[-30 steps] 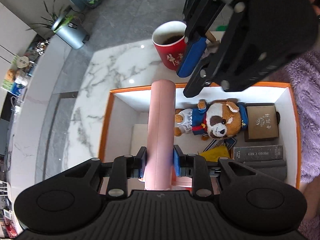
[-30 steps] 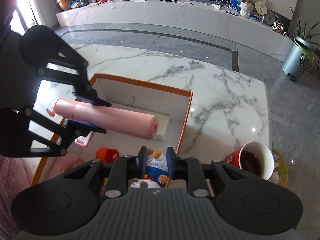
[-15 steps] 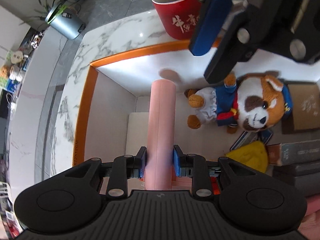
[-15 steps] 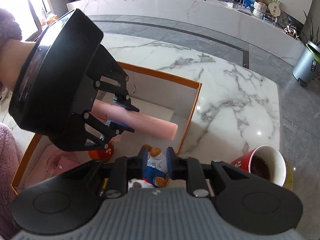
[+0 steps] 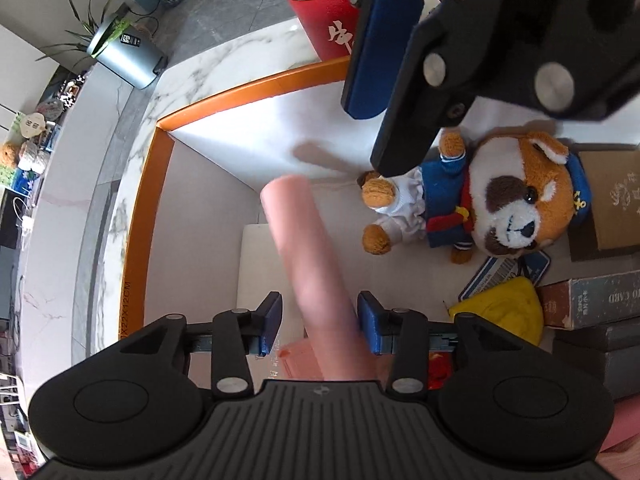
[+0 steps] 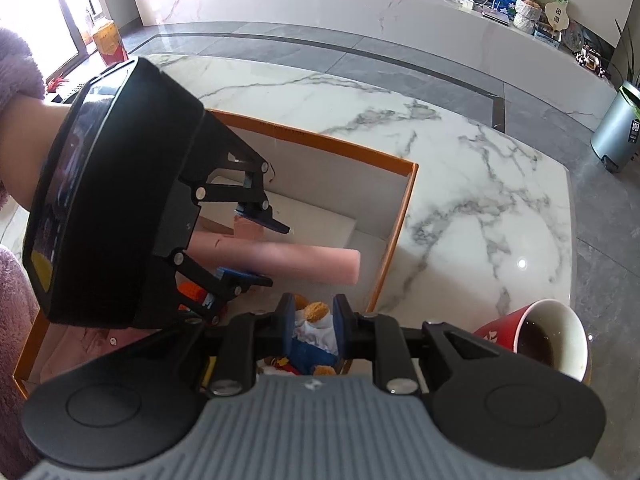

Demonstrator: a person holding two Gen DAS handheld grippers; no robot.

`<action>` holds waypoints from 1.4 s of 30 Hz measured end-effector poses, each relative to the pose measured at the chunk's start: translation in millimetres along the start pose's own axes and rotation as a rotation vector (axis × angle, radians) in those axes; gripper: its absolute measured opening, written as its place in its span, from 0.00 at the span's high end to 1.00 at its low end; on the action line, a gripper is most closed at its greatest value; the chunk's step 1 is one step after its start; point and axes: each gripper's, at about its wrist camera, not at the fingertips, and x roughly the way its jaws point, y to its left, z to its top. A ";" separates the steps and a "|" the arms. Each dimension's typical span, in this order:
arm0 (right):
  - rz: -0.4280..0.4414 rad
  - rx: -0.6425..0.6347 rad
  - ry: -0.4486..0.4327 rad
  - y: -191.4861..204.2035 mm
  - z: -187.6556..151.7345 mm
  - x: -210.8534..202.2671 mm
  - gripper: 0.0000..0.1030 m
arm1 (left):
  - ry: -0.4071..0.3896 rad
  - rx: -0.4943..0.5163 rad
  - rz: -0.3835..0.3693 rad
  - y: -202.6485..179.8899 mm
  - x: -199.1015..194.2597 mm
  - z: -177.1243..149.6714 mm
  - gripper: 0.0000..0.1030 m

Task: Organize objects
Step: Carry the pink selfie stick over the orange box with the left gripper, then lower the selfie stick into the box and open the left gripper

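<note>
On my left wrist view, the left gripper (image 5: 318,322) points down into the box (image 5: 148,200), which is orange-rimmed and white inside and sits on the marble desk (image 5: 208,64). Its jaws have just been opening: the pink tube (image 5: 308,264) lies between them, but I see a gap on the left pad side and the tube looks blurred and tilted, so the pads no longer clamp it. The tube's far end reaches toward the box's back wall, over a flat white piece (image 5: 260,264) on the box floor. To the right lies a plush dog (image 5: 492,200) in a blue outfit, on its back, with a brown box (image 5: 612,200) beside its head and a yellow item (image 5: 504,312) and dark books (image 5: 592,300) nearer me. The right gripper (image 5: 390,92) hangs above the dog's legs, blue pads showing. A red cup (image 5: 324,12) stands on the desk just outside the box's far rim.

On my right wrist view, the right gripper (image 6: 312,330) looks down at the dog (image 6: 314,332), which I see between its narrow jaws; I cannot tell whether the pads touch it. The left gripper (image 6: 256,248) straddles the tube (image 6: 280,260), which lies nearly level low in the box (image 6: 396,232). The cup (image 6: 548,336), holding dark liquid, stands on the desk (image 6: 480,216) at the right. A fuzzy purple sleeve (image 6: 20,64) shows at the left edge.
</note>
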 end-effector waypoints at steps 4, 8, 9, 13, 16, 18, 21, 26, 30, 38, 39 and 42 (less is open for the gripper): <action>-0.002 0.003 0.006 0.4 -1.4 0.5 0.79 | -0.006 -0.011 -0.010 1.9 -3.8 -1.2 0.49; 0.006 0.013 0.009 0.9 -2.0 -0.9 0.79 | -0.020 -0.038 -0.002 6.2 -16.3 -3.5 0.47; 0.007 0.016 0.008 1.5 -2.1 -2.1 0.79 | -0.024 -0.048 0.002 7.6 -21.3 -4.2 0.47; 0.002 0.009 0.001 7.4 -2.6 -11.4 0.78 | -0.049 -0.103 0.014 12.8 -47.1 -7.6 0.47; -0.001 0.000 -0.011 14.4 -3.7 -22.8 0.78 | -0.071 -0.139 0.032 10.8 -72.4 -12.2 0.46; -0.006 -0.010 -0.017 20.7 -5.1 -31.3 0.76 | -0.078 -0.158 0.052 5.0 -90.6 -15.0 0.43; -0.016 -0.024 -0.038 31.4 -7.7 -47.0 0.68 | -0.097 -0.198 0.091 -4.4 -119.3 -20.2 0.41; -0.029 -0.040 -0.075 53.1 -15.6 -75.6 0.66 | -0.178 -0.342 0.135 -16.6 -170.3 -31.6 0.39; -0.044 -0.036 -0.123 73.4 -24.8 -101.3 0.51 | -0.261 -0.475 0.206 -30.9 -210.3 -44.3 0.27; -0.101 -0.016 -0.234 122.8 -60.6 -137.0 0.37 | -0.358 -0.666 0.431 -77.0 -253.0 -69.5 0.18; -0.107 -0.008 -0.249 127.0 -66.1 -138.9 0.36 | -0.375 -0.714 0.451 -82.7 -256.9 -73.7 0.17; -0.135 0.032 -0.301 139.4 -85.0 -141.7 0.31 | -0.452 -0.825 0.496 -101.7 -262.4 -85.7 0.15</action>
